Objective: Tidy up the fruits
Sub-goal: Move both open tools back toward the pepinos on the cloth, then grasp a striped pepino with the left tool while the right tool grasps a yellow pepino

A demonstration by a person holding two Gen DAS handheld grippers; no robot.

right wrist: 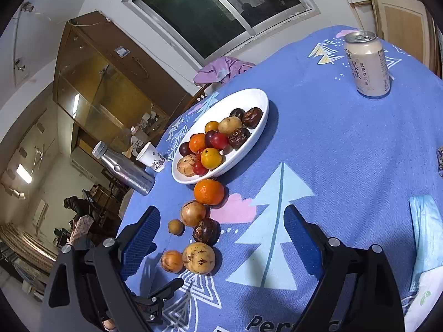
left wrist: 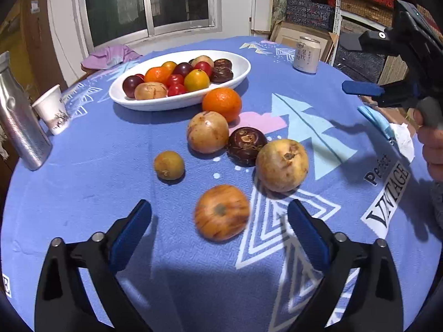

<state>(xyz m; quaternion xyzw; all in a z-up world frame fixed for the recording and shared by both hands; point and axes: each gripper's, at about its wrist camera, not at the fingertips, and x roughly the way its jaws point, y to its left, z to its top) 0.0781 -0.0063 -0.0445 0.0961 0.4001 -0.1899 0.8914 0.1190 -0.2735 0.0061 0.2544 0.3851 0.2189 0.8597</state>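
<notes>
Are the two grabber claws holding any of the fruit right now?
No. The left gripper stands open around the striped orange-brown round fruit without touching it, and the right gripper is open and empty above the blue tablecloth.

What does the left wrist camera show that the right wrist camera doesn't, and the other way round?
Left wrist only: a hand holding the right gripper, seen from the side. Right wrist only: a glass-fronted cabinet and the room behind. Both: the white dish of fruit, six loose fruits including the orange, the can, the paper cup, the silver bottle.
</notes>
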